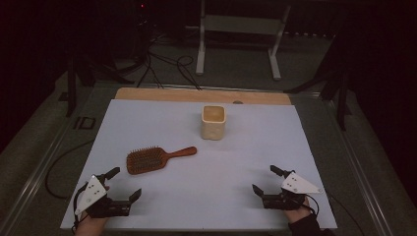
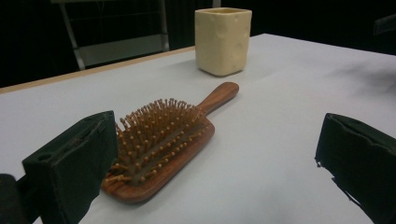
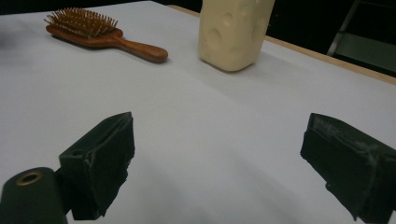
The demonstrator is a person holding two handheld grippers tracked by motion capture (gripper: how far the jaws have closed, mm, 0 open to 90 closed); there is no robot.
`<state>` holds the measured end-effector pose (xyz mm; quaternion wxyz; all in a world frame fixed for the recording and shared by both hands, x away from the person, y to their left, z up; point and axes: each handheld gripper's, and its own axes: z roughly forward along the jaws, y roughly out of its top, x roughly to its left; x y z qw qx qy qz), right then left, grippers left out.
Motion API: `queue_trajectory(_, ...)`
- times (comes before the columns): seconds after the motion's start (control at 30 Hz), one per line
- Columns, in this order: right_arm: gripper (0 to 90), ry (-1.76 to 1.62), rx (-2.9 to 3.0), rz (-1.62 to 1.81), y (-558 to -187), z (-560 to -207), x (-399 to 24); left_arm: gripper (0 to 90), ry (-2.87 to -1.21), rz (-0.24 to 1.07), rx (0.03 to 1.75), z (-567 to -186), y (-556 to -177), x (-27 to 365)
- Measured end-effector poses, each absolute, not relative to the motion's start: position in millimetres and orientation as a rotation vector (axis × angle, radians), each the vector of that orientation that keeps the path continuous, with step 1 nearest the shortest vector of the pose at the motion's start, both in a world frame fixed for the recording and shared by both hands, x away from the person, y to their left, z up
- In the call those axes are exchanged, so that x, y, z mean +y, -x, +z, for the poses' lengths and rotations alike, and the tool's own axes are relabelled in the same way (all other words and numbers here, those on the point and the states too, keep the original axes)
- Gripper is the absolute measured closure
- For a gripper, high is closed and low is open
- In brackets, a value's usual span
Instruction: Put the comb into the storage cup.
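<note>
Resting near the table's front edge, left gripper [image 1: 121, 185] and right gripper [image 1: 265, 179], both gaping wide, holding nothing. Lying bristles-up just beyond the left one: brush [image 1: 158, 158]; cup [image 1: 214, 122] standing farther back. Likely risking a slip off the bristles, or knocking the cup.

room: dark | floor [image 1: 236, 64]: grey, cables [image 1: 167, 66] | white-legged stand [image 1: 241, 29] behind table [image 1: 196, 94]: wood-edged, white top
</note>
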<state>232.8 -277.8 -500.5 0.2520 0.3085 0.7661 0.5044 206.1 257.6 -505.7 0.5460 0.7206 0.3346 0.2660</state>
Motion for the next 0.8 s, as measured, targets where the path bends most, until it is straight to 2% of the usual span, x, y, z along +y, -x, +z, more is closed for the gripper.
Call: queue_trajectory(0.8, 9.2, -0.845, 2.074, 1.36, -232, -500, -277, 0.0, -1.711, 0.612, 0.808, -493, -208, 257)
